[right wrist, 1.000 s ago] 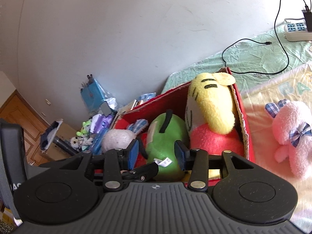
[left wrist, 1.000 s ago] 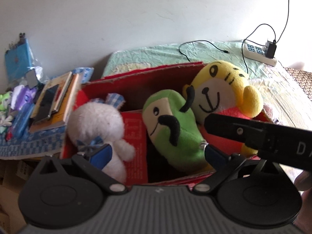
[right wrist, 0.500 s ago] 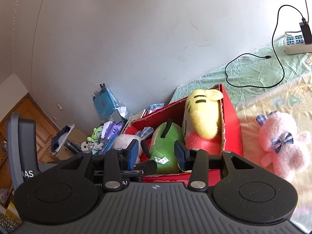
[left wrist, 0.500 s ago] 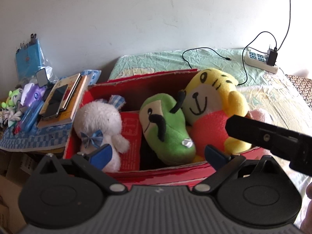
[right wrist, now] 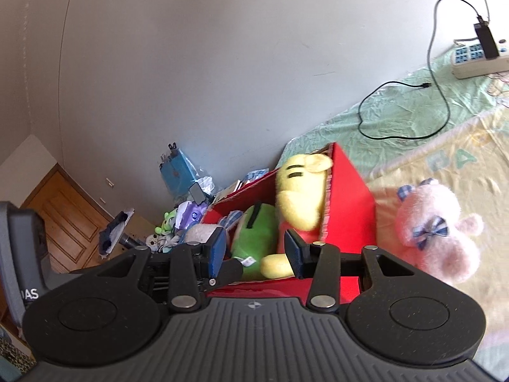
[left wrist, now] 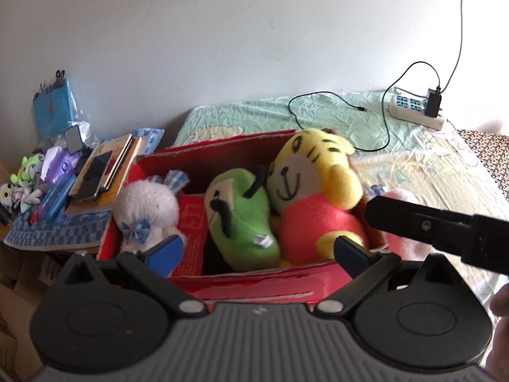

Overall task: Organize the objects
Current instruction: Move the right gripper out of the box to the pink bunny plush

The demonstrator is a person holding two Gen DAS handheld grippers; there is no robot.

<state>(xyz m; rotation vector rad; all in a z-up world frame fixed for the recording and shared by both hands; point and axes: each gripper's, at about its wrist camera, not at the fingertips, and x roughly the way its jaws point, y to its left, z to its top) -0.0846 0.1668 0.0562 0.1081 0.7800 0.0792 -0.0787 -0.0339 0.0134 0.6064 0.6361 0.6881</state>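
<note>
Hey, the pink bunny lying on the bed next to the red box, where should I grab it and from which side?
Probably take the pink bunny across its round head, just above the checked bow, coming down from above. It lies on the bedsheet outside the red box, so its top is uncovered. The head is the fullest, softest part, so the jaws can squeeze it; the box-side approach looks cramped.

A white power strip [left wrist: 416, 113] lies on the green bedsheet [left wrist: 334, 121] at upper right, a black cable [left wrist: 366, 127] looping across the sheet beside it. At left, books [left wrist: 105, 172] and small clutter sit on a blue checked cloth [left wrist: 57, 232]. A wooden door [right wrist: 63, 226] shows at lower left
</note>
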